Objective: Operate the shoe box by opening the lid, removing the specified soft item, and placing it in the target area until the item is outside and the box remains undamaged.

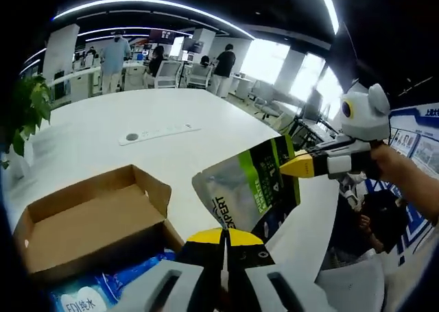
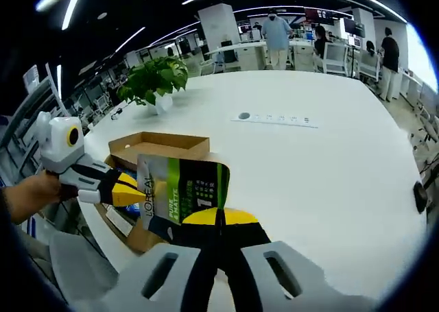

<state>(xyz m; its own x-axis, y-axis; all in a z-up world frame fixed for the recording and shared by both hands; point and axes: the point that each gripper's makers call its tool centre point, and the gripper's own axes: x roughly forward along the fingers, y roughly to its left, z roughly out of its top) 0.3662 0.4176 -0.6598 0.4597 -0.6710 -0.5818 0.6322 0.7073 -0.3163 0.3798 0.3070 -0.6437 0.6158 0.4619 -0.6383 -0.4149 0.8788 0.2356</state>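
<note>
Open box (image 1: 89, 219) sits at tabletop (image 1: 137, 161) near edge, packets (image 1: 103, 288) in front of it. Pouch (image 1: 250, 188) held above tabletop, right of box, between both tools: right tool (image 1: 296, 166) on its far edge, left tool (image 1: 223, 247) on its near edge. Power strip (image 1: 158, 134) beyond box, plant (image 1: 27, 110) at left.
</note>
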